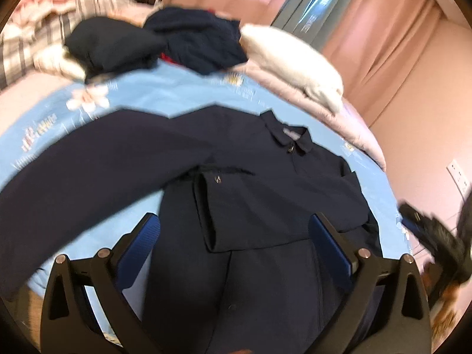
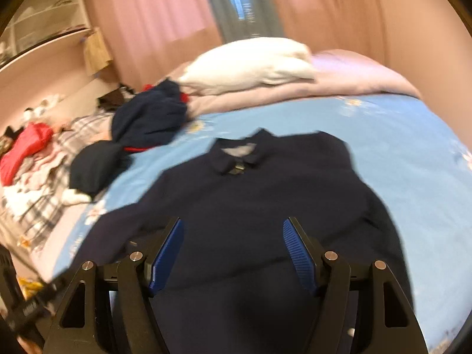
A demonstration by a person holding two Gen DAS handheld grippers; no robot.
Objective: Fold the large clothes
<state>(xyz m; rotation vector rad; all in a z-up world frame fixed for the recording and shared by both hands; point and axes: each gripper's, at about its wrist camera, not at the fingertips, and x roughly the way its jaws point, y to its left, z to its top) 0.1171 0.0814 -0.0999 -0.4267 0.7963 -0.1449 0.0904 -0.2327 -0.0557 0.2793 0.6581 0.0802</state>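
Navy jacket [image 1: 265, 194] flat on blue bedsheet [image 1: 177, 88], both grippers' fingers [image 1: 330, 244] apart, empty

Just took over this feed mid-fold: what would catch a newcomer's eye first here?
A large navy jacket lies collar-up across the light blue bedsheet, one sleeve folded over its chest, the other stretched out sideways. Both the left gripper and right gripper hang open above it. Behind, a white pillow and dark clothes pile.

The jacket [image 2: 265, 194] lies flat mid-bed [image 2: 398, 135], collar toward the far edge; behind it a pillow [image 2: 250, 65], clothes pile [image 2: 147, 118] far left.
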